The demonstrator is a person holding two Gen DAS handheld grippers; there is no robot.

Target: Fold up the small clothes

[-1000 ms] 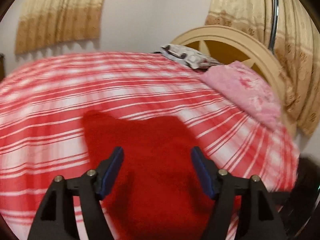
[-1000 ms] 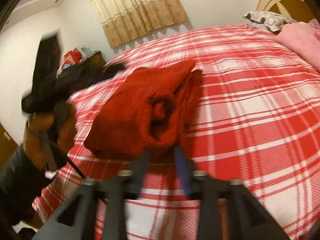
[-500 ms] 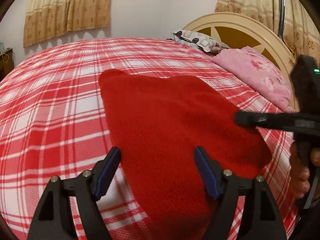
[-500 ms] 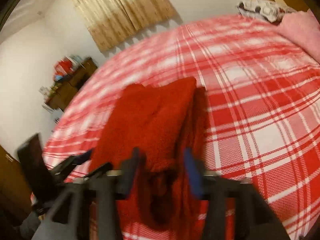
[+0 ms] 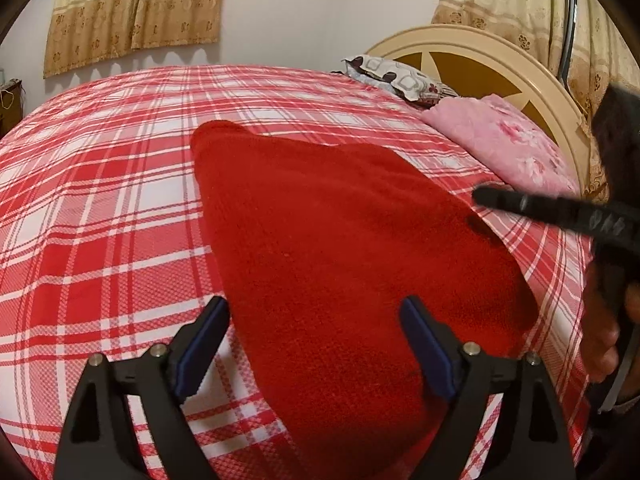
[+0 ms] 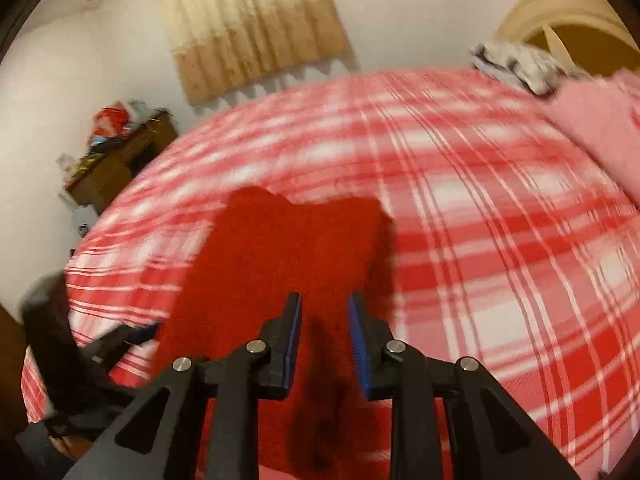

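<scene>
A red knitted garment (image 5: pixel 340 240) lies folded on the red-and-white plaid bed (image 5: pixel 100 220), tapering away from me. My left gripper (image 5: pixel 314 312) hovers low over its near end; its jaws are opening wide and the blue pads (image 5: pixel 200 344) press on nothing. In the right wrist view the garment (image 6: pixel 288 248) is blurred. My right gripper (image 6: pixel 324 304) hangs above it, jaws opening with a narrow gap and cloth seen behind it, not pinched. One black finger (image 5: pixel 520 204) of the right gripper reaches over the garment's right edge and casts a shadow on it.
A pink flowered blanket (image 5: pixel 508 144) and a patterned pillow (image 5: pixel 396 78) lie by the cream headboard (image 5: pixel 480 64). Curtains (image 5: pixel 132 12) hang on the far wall. A cluttered wooden dresser (image 6: pixel 116 160) stands beside the bed. A hand (image 5: pixel 604 332) holds the right gripper.
The left jaws have spread wider and sunk toward the garment. The right gripper narrowed its jaws, let the folded edge go and drew back and up from the garment.
</scene>
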